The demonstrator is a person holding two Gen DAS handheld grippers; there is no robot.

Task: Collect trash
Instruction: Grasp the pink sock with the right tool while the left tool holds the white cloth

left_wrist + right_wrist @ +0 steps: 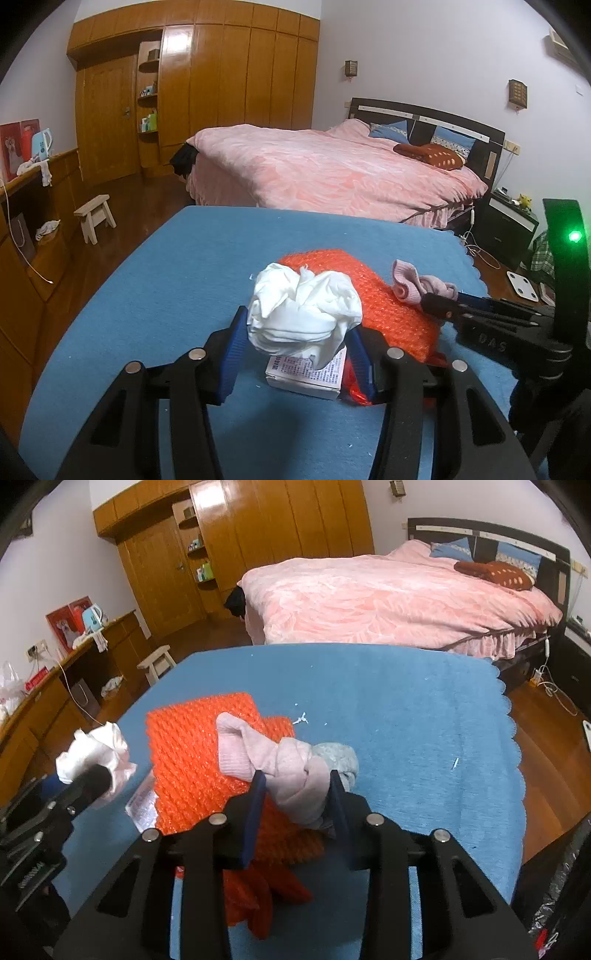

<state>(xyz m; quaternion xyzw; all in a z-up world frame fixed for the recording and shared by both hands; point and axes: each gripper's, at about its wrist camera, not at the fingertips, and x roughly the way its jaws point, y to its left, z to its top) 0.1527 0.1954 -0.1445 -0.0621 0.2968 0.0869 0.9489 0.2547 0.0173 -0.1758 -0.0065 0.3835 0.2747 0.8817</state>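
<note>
Left wrist view: your left gripper (295, 332) pinches the crumpled white wad (303, 314) between its blue pads, above a small printed box (306, 380) on the blue table cover (207, 258). Right wrist view: your right gripper (297, 808) has its pads pressed against the knotted pink sock (284, 771), which lies on the orange bubble wrap (192, 753). Expect all three items to be light and soft; the wad and sock compress under the pads. Take the sock at its knot, the thickest part. The bubble wrap is likely slick and floppy; grip it at an edge.
</note>
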